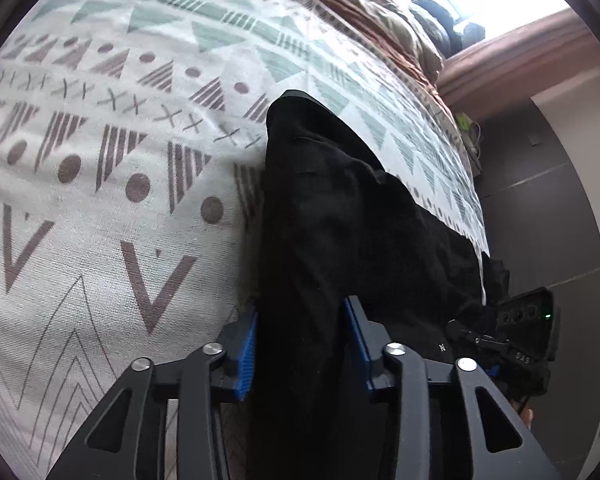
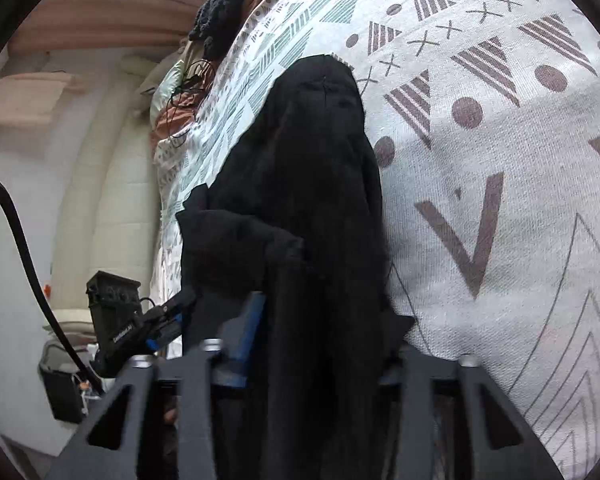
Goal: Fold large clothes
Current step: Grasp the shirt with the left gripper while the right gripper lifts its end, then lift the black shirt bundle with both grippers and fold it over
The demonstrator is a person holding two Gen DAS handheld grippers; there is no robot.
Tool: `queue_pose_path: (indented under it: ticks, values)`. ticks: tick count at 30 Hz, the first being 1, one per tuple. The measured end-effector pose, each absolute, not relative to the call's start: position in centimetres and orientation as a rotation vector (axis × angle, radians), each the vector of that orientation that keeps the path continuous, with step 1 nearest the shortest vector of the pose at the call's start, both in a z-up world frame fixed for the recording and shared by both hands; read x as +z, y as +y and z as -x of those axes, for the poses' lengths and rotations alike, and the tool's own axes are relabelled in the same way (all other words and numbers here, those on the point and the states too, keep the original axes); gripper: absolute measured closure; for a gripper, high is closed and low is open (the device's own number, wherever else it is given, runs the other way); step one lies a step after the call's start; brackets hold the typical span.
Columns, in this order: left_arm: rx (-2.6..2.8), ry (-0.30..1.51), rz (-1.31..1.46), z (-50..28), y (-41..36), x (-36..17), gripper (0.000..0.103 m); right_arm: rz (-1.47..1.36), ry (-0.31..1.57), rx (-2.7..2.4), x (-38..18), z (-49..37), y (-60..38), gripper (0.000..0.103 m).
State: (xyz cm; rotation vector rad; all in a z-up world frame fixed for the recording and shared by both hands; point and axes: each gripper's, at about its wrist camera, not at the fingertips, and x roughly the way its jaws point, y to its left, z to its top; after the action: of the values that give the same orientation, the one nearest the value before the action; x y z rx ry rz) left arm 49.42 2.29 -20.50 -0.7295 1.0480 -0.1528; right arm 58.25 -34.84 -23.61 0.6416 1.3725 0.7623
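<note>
A: Garment first: where is it?

B: The black garment (image 1: pixel 332 216) lies along the bed (image 1: pixel 100 200) edge, partly hanging over it. My left gripper (image 1: pixel 300 344) and my right gripper (image 2: pixel 320 340) are both clenched on its near end.

A: What can go wrong?

B: I think the cloth can slide off the edge if I pull unevenly. Thick folds can also slip from the pads.

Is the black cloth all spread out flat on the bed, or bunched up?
Bunched up. The black garment is a narrow heap, pinched by the left gripper and the right gripper.
</note>
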Motion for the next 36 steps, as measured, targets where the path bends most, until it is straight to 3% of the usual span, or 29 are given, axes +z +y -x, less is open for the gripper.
queue_pose_path:
  ticks: [6, 36]
  values:
    - [-0.177, 0.994, 0.733, -47.8, 2.4, -18.1, 0.073, -0.581, 1.301, 0.763, -20.0, -56.9, -34.1, 0.085]
    - [-0.348, 0.673, 0.701, -32.4, -0.5, -2.5, 0.076, -0.488, 0.886, 0.881, -0.1, -40.7, -37.6, 0.086]
